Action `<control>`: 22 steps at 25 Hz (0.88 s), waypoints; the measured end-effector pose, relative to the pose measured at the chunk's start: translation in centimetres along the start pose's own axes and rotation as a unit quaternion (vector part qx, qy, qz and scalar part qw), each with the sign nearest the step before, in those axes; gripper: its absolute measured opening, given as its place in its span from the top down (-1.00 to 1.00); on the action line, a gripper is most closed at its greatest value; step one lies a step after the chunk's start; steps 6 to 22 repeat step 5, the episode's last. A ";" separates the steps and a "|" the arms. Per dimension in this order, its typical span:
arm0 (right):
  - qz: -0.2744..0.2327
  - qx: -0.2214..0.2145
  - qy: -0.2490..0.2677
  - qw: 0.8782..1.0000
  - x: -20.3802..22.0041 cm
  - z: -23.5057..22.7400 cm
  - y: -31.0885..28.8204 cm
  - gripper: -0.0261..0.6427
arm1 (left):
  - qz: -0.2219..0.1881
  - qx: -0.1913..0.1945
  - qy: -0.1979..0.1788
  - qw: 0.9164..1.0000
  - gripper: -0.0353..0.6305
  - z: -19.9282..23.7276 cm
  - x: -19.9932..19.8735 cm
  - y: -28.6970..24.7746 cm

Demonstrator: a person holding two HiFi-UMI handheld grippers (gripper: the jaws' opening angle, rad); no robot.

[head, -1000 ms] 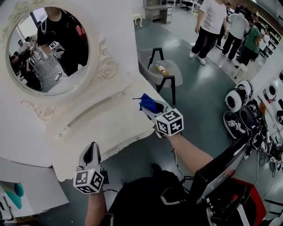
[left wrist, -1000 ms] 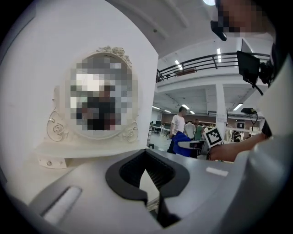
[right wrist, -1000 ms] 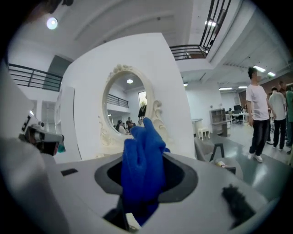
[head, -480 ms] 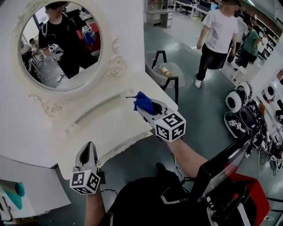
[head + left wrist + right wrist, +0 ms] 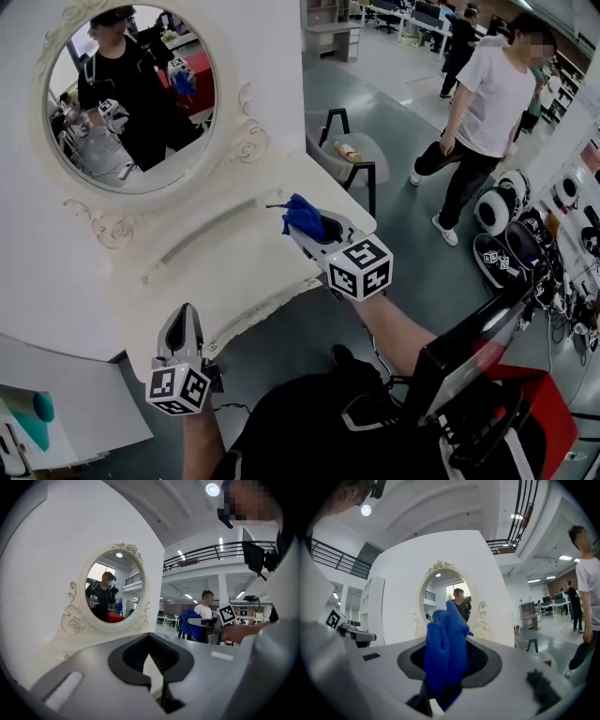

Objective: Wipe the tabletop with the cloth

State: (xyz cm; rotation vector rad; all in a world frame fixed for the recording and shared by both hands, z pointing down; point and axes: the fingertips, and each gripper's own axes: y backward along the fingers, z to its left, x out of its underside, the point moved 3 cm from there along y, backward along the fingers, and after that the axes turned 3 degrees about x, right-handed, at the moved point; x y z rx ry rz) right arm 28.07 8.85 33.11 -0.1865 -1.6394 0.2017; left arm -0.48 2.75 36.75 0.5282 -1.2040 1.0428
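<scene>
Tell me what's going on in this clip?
A person faces a white tabletop with a round mirror, a gripper in each hand. The right gripper is shut on a blue cloth over the table's right side; whether the cloth touches the surface can't be told. The left gripper, shut and empty, hangs by the front edge.

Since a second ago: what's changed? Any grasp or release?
The right gripper with the blue cloth edged slightly inward over the tabletop, away from its right corner. The passer-by in the white shirt walked closer. Nothing taken or let go: the right gripper stays shut on the cloth, and the left gripper stays shut and empty at the near edge.
</scene>
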 end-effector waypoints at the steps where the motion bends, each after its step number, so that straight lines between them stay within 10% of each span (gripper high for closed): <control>1: 0.001 0.001 0.000 1.000 0.0 0.0 0.0 0.46 | -0.001 0.000 0.001 1.000 0.87 0.0 0.0 0.1; 22: 0.007 0.002 0.000 1.000 0.4 0.3 0.5 0.46 | -0.003 0.000 0.007 1.000 0.87 -0.2 0.1 0.8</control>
